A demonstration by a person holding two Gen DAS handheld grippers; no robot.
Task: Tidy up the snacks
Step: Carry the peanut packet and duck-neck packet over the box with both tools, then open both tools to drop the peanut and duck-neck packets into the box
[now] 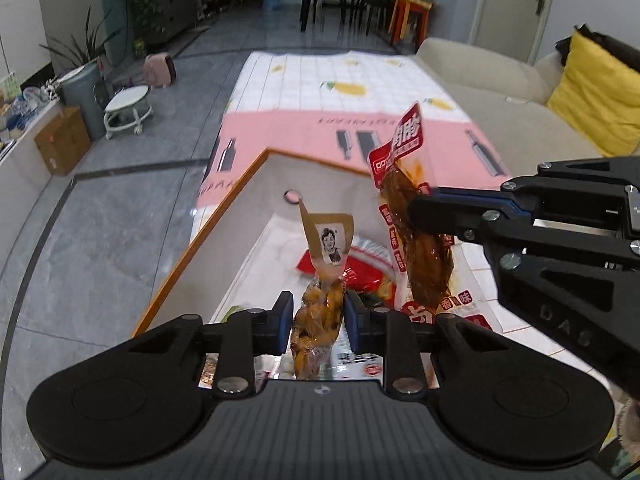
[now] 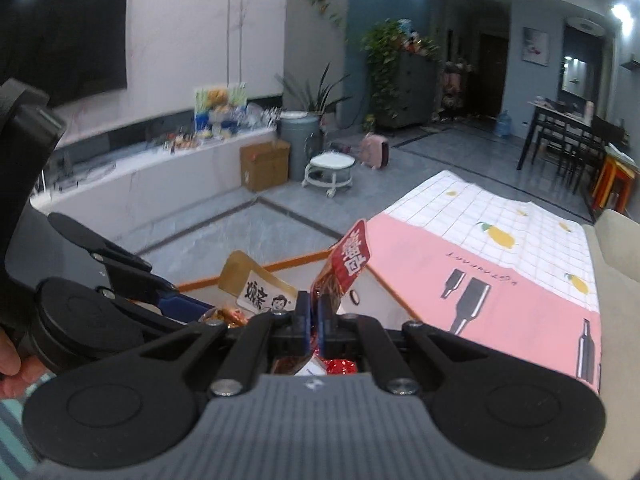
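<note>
Clamping a tan-topped clear snack pouch [image 1: 320, 300] in my left fingers [image 1: 317, 322] and a red-labelled snack pack [image 1: 412, 240] in my right fingers [image 2: 314, 320], I hold both upright above the orange-rimmed white box [image 1: 224, 216].

A clear snack packet with a tan header [image 1: 320, 280], printed with a face, is held upright over the white box with an orange rim [image 1: 240, 184]. Beside it, a red-headed packet of brown meat [image 1: 416, 240] is held tilted above the box's right side. More red packets [image 1: 360, 268] lie on the box floor.
</note>
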